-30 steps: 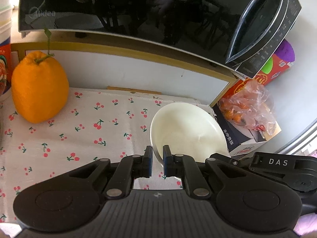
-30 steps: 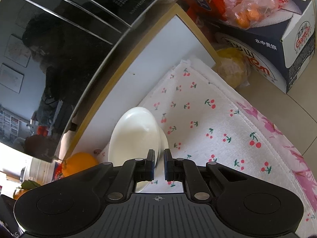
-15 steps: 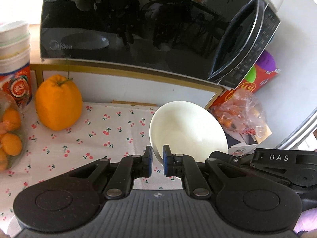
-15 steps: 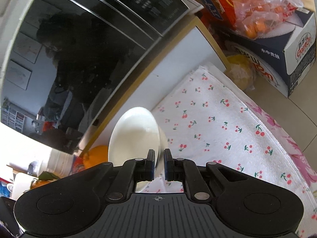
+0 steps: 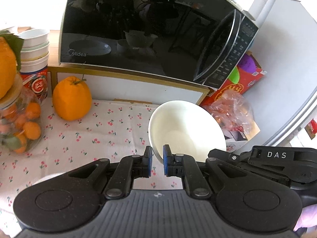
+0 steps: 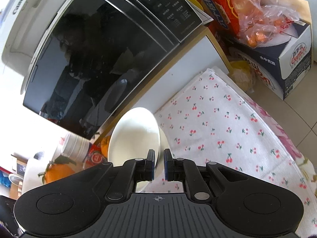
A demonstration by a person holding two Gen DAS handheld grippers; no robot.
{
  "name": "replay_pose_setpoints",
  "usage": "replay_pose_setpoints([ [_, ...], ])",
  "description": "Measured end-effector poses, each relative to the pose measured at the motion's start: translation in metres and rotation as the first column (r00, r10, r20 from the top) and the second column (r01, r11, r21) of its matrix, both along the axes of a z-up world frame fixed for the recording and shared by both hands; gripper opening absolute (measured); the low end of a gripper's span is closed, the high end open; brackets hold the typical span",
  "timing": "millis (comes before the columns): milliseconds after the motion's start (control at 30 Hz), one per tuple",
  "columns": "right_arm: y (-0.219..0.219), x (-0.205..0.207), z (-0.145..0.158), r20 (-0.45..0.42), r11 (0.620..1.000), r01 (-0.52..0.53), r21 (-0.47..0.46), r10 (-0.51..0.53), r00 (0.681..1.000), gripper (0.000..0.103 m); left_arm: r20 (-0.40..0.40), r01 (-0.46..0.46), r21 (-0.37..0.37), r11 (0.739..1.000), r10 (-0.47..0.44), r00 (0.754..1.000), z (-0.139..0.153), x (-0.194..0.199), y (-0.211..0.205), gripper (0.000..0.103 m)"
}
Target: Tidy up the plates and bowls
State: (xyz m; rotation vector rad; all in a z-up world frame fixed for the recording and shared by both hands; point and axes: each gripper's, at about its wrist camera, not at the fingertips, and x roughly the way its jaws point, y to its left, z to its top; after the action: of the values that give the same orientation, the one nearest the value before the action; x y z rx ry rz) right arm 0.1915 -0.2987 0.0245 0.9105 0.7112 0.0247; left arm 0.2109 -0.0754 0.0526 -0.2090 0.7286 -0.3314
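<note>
Bowl [image 5: 186, 130]: white glazed ceramic, smooth, soft sheen. 
Left gripper [image 5: 156, 161]: matt black plastic, finely speckled; blue pads; metal pivot pins; ribbed grey housing nearest camera. 
Right gripper [image 6: 159, 165]: same finish. 
Cloth [image 5: 89, 130]: white woven fabric, cherry print, matt, slightly textured. 
Microwave [image 5: 142, 29], far: black door glossy, mirror-like; white casing smooth. 
Orange [image 5: 71, 99], far left: dimpled waxy peel. 
Bag [image 5: 231, 111], right: thin crinkled clear plastic. 
Box [image 6: 285, 63]: printed cardboard, slight gloss. 
Paper cups [image 5: 34, 53], far left: matt white.
</note>
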Motion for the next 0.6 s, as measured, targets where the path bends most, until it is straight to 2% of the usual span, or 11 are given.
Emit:
replay_pose_setpoints([
  [300,0.009,-0.038,0.009,0.002,1.0,-0.004,0.013,0.004,1.0,0.01,-0.01,-0.004,-0.043,0.999,0.004,1.0,0.005,-0.035,0.009,0.009],
  [600,0.022,-0.072,0.015,-0.004,0.999,-0.018,-0.027,0.018,1.0,0.01,-0.018,-0.002,-0.054,0.999,0.001,1.0,0.003,-0.068,0.018,0.009],
])
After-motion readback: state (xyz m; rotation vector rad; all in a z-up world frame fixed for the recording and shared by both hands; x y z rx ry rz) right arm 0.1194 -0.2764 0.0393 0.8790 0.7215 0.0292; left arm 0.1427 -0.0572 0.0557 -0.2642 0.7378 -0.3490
